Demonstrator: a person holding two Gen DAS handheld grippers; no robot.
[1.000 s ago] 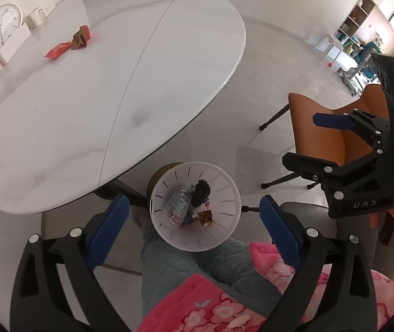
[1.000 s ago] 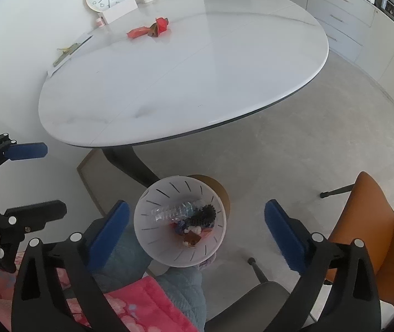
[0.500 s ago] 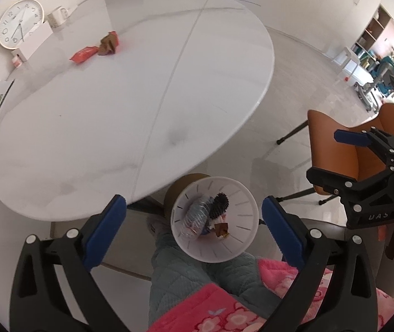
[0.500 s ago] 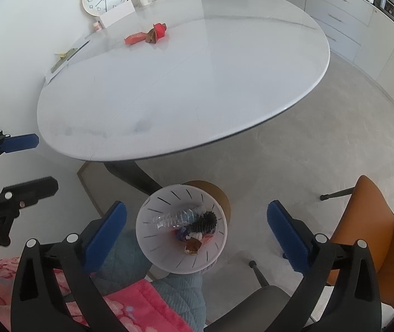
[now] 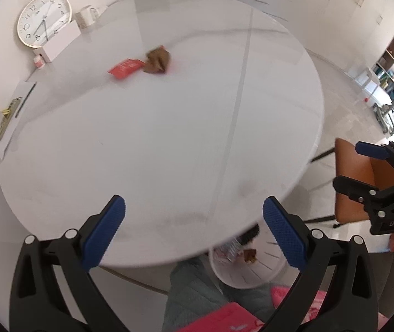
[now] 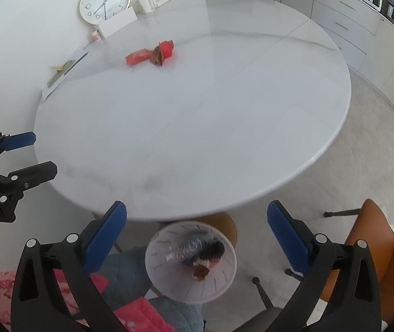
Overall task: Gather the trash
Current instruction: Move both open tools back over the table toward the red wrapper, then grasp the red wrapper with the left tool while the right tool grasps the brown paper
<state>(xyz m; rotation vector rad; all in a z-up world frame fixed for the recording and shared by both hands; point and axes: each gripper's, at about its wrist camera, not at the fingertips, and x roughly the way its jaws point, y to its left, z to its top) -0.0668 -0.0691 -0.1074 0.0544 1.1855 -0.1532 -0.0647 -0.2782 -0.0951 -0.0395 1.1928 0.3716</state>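
Now both views have swung up from the floor toward the round white table (image 6: 252, 110), so the white bin (image 6: 169, 285) that sat between the fingers half a second ago lies low in view, partly under the table edge in the left view. Both the left gripper (image 5: 194, 232) and the right gripper (image 6: 197, 235) are spread wide and carry nothing. On the far side of the table, near the clock (image 6: 104, 2), a flat red wrapper (image 6: 138, 56) lies just beside a crumpled red-and-brown wrapper (image 6: 163, 52), while the bin holds a clear plastic bottle (image 6: 180, 250) and dark scraps.
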